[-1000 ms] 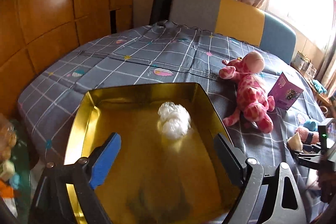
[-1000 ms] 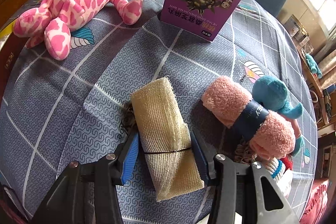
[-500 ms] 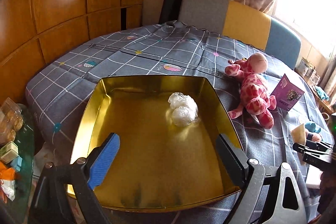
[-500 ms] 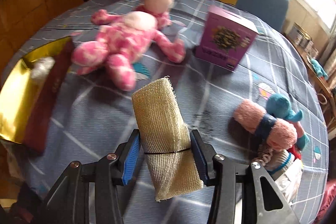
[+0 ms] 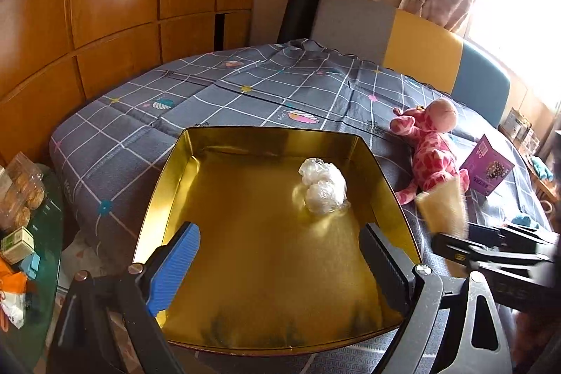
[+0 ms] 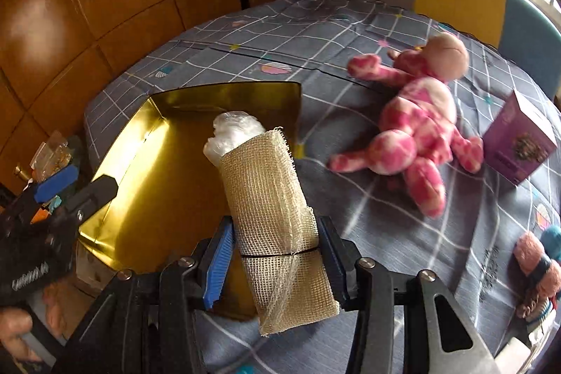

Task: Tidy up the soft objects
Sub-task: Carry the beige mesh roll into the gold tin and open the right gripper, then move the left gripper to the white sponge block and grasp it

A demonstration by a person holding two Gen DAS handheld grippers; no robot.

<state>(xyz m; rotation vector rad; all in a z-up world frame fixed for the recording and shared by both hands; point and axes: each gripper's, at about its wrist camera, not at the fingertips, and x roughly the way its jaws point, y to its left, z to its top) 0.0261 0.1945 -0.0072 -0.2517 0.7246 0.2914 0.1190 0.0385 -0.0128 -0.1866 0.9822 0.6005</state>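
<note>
My right gripper [image 6: 275, 255] is shut on a rolled beige mesh cloth [image 6: 270, 198] and holds it in the air by the right side of the gold tray [image 6: 147, 142]. That cloth also shows in the left wrist view [image 5: 443, 209], just right of the tray. My left gripper [image 5: 280, 263] is open and empty above the near part of the gold tray [image 5: 168, 170]. A white crumpled plastic ball [image 5: 322, 190] lies in the tray, and shows behind the cloth in the right wrist view [image 6: 233, 132]. A pink spotted plush [image 6: 413, 135] lies on the grey checked cloth.
A purple box [image 6: 519, 139] stands right of the plush [image 5: 433, 146]. A pink rolled towel with a blue toy [image 6: 538, 258] lies at the right edge. A glass side table with snack packs [image 5: 21, 198] is on the left. Wooden panels and a padded bench back are behind.
My right gripper has lifted the mesh cloth off the table and carried it left to the tray's right side. My left gripper has drawn back a little and stays open.
</note>
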